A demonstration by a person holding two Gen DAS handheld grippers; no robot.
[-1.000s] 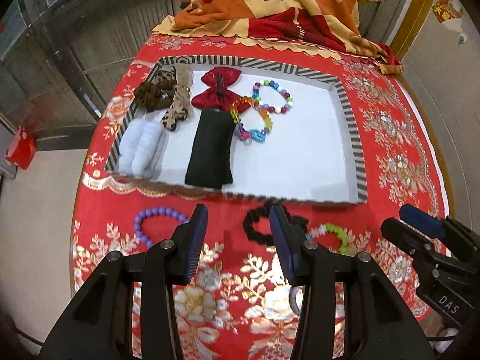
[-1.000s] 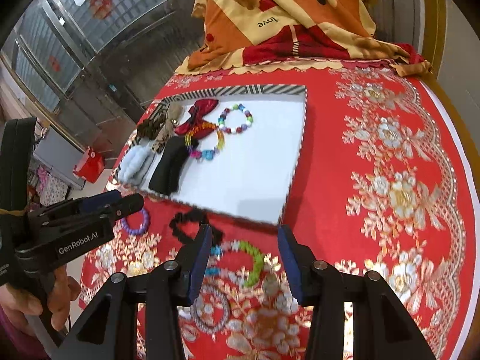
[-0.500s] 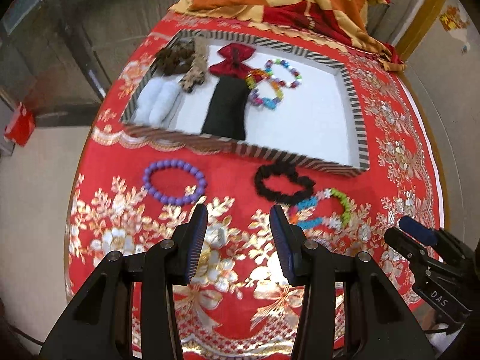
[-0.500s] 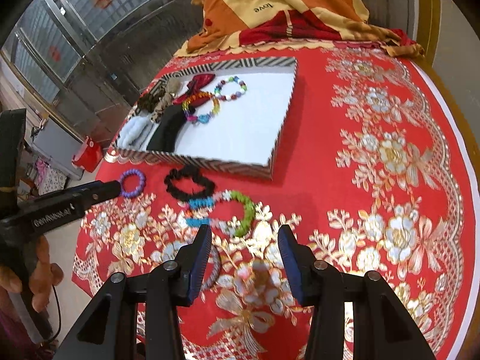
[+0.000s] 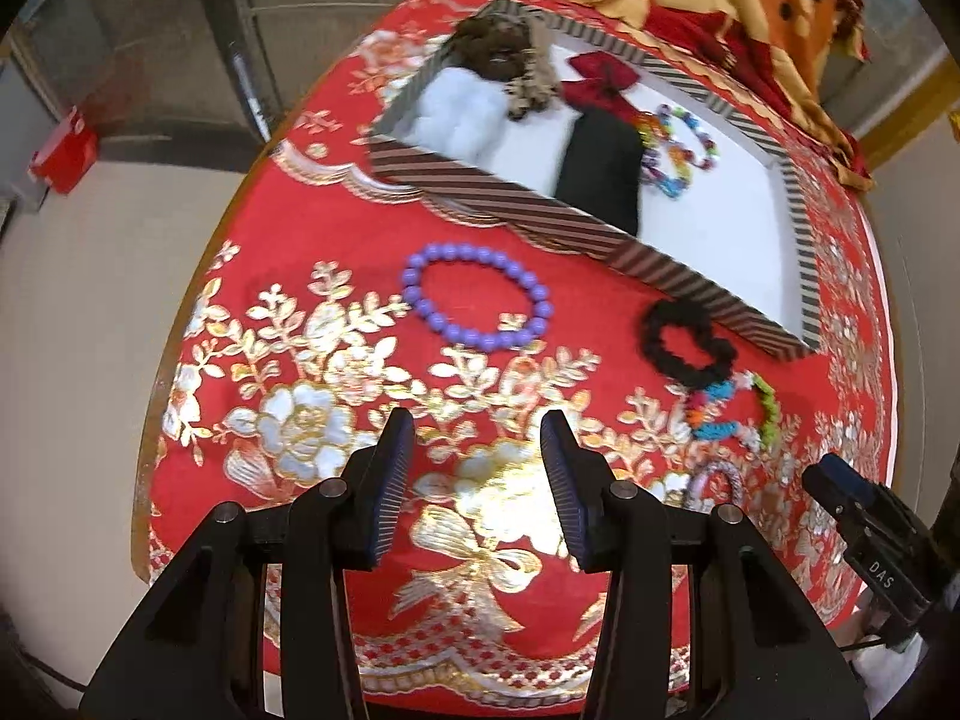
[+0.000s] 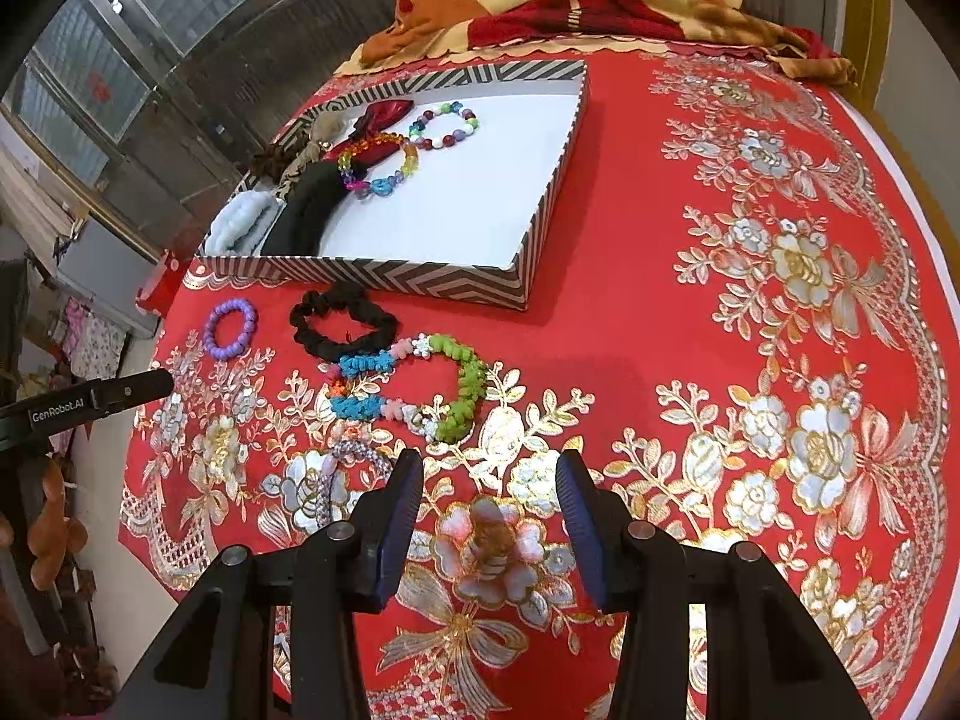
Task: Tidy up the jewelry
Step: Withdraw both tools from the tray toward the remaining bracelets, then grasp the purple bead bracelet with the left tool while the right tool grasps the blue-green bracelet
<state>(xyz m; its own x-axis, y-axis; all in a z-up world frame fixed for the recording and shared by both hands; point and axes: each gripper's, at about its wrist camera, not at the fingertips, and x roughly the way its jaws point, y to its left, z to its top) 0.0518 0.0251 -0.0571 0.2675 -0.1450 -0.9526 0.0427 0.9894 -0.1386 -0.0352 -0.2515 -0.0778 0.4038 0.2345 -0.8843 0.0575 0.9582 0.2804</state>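
Both grippers hang released over the embroidered red cloth [image 6: 690,276] — your left gripper [image 5: 478,489] and right gripper [image 6: 489,513] grasp nothing. A pale beaded bracelet [image 6: 342,468] sits half-hidden behind your right finger, hard to make out. Ahead lie the smooth purple bead bracelet [image 5: 477,295], the ruffled black scrunchie [image 6: 343,323] and a knobbly multicolour bracelet [image 6: 414,384], all outside the striped tray [image 6: 384,277] — its near wall blurred on your left.

**Both grippers draw back from the tray**

The left gripper [image 5: 477,483] and right gripper [image 6: 489,516] have pulled back toward the near edge of the red gold-embroidered tablecloth [image 6: 750,312]. The striped shallow cardboard tray [image 6: 384,277] now sits farther ahead of them, and the purple round-bead bracelet [image 5: 474,295], once just off the left fingertips, lies well ahead.
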